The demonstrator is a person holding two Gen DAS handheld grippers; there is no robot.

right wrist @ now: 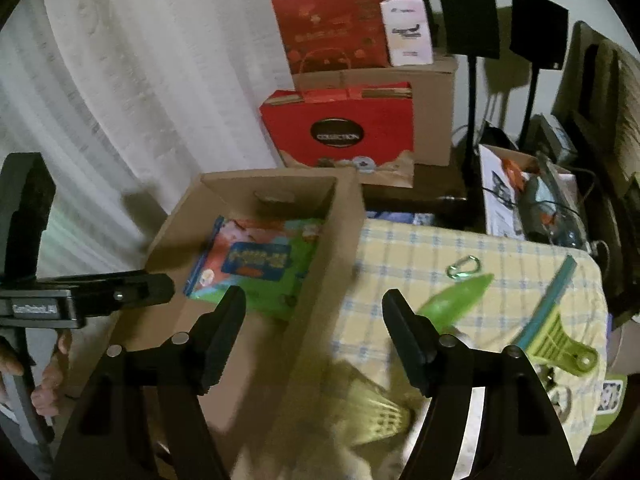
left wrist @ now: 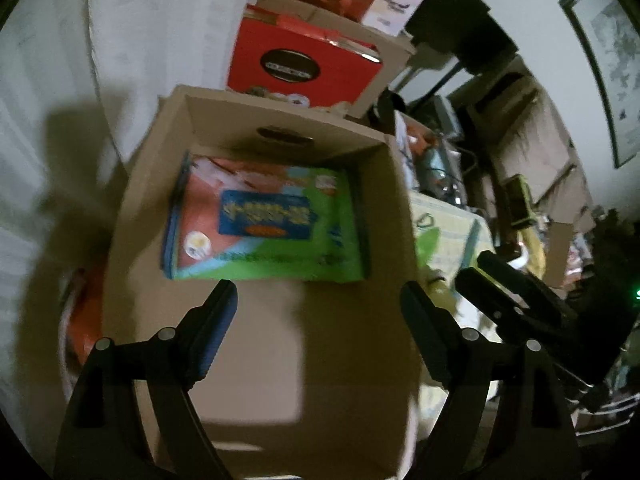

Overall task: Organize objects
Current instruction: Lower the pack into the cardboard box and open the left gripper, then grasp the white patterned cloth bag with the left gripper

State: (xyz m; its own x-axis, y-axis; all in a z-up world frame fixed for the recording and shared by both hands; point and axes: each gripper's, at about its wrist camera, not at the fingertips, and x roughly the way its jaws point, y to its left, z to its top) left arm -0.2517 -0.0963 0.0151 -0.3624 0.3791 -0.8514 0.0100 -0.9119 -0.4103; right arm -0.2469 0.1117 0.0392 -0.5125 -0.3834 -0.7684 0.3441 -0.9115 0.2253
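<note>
An open cardboard box [left wrist: 136, 216] holds a colourful green, orange and blue game box [left wrist: 264, 224] flat at its far end; both show in the right wrist view, the cardboard box [right wrist: 344, 220] and game box [right wrist: 260, 264]. My left gripper [left wrist: 320, 300] is open and empty, above the box's near end. My right gripper [right wrist: 316, 308] is open and empty, over the box's right wall. On the checked cloth [right wrist: 420, 248] lie a green leaf-shaped item [right wrist: 456, 300], a green-and-teal clip [right wrist: 556, 332], a carabiner [right wrist: 464, 266] and a blurred yellow-green item [right wrist: 372, 412].
Red gift bags [right wrist: 340, 124] and cardboard boxes [right wrist: 436, 100] are stacked behind the box. A white curtain [right wrist: 120, 80] hangs at the left. Two black stands [right wrist: 472, 80] and a cluttered bin [right wrist: 532, 200] sit beyond the cloth. My right gripper also shows in the left wrist view [left wrist: 516, 292].
</note>
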